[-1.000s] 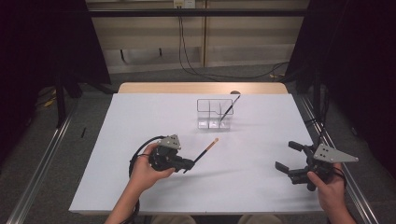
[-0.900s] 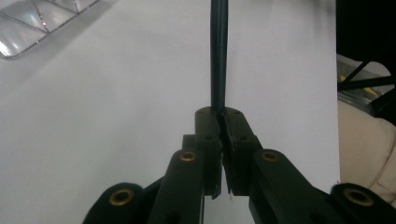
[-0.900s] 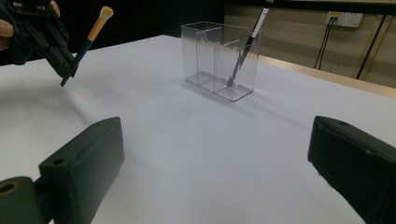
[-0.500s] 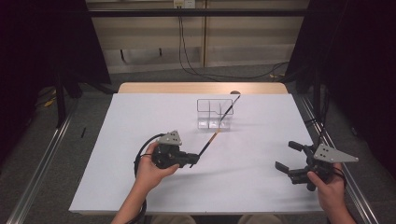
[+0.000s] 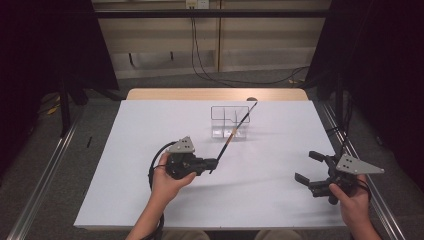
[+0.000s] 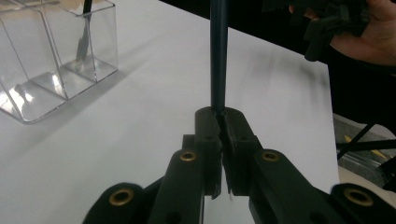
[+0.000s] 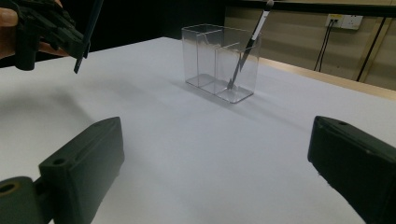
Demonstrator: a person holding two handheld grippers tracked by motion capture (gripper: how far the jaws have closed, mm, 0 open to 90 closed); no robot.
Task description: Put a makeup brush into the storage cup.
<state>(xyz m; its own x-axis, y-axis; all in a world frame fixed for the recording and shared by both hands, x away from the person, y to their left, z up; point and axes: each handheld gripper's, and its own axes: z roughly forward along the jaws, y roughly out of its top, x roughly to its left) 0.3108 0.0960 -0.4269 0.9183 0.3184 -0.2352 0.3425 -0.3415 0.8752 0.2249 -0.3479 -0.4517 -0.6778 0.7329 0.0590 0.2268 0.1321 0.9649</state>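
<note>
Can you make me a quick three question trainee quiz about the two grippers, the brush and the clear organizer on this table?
1. True or false: the right gripper is clamped on a brush.
2. What does the left gripper hold: A) a brush, B) a cable, C) nothing?
3. Fill in: a second brush leans inside the clear ____.

Key: 1. False, its jaws stand wide apart and empty. 2. A. 3. Organizer.

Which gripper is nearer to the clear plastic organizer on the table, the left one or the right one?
Left. The left gripper, shut on a brush, is just in front of the clear organizer, slightly to its left. The right gripper is open near the table's right front edge, farther away.
</note>
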